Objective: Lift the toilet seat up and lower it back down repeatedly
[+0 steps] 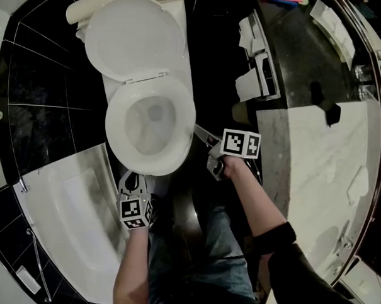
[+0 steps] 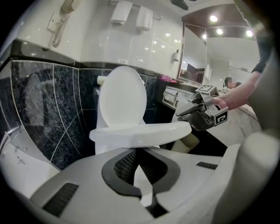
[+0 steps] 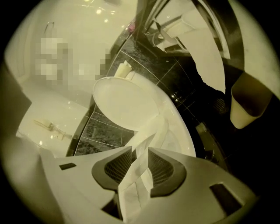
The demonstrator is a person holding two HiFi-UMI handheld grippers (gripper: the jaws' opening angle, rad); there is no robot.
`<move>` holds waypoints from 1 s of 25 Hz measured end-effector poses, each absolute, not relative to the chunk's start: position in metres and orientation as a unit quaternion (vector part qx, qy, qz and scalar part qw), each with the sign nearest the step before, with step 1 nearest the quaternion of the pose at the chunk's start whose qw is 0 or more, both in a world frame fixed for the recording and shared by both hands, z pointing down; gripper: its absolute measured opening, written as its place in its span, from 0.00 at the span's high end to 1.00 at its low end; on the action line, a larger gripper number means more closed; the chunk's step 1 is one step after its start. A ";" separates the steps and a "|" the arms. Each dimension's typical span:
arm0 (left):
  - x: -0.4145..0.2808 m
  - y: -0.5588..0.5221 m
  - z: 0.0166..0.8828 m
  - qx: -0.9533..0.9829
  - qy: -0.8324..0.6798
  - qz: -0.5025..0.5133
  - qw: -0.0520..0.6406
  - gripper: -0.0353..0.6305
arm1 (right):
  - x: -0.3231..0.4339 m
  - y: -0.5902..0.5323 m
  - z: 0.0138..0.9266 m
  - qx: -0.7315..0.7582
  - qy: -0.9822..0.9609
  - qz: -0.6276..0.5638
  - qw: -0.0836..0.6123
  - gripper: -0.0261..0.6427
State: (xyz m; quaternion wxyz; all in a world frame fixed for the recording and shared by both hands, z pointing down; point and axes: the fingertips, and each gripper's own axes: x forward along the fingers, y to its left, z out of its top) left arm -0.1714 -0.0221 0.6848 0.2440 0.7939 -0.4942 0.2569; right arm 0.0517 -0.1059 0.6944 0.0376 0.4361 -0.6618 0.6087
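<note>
The seat (image 2: 140, 133) is hanging part-raised over the bowl (image 1: 147, 124), in front of the upright lid (image 1: 133, 38). A slip here is likely ending in a slam onto the bowl, and uneven lifting is risking a twisted hinge. The left claw (image 2: 138, 157) is pinching the seat's front rim and the right claw (image 3: 140, 153) its right rim, both narrow on thin, smooth plastic. No brand or writing is showing readably, only the cubes' square markers (image 1: 241, 144).
</note>
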 end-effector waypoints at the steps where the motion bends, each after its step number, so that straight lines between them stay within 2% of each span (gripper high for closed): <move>1: -0.171 -0.029 0.676 0.793 -0.498 0.253 0.243 0.97 | 0.052 -0.109 0.680 0.435 -0.673 0.597 0.040 0.77; 8: -0.167 -0.093 0.616 0.798 -0.508 0.237 0.220 0.97 | 0.055 -0.143 0.574 0.469 -0.754 0.456 0.060 0.94; 14: -0.163 -0.147 0.574 0.800 -0.513 0.225 0.213 0.97 | 0.048 -0.166 0.498 0.493 -0.815 0.267 0.150 0.94; 17: -0.159 -0.177 0.559 0.801 -0.519 0.218 0.205 0.97 | 0.042 -0.180 0.464 0.493 -0.830 0.197 0.171 0.94; 25: -0.152 -0.258 0.532 0.802 -0.525 0.227 0.169 0.97 | 0.037 -0.200 0.429 0.463 -0.854 0.157 0.180 0.94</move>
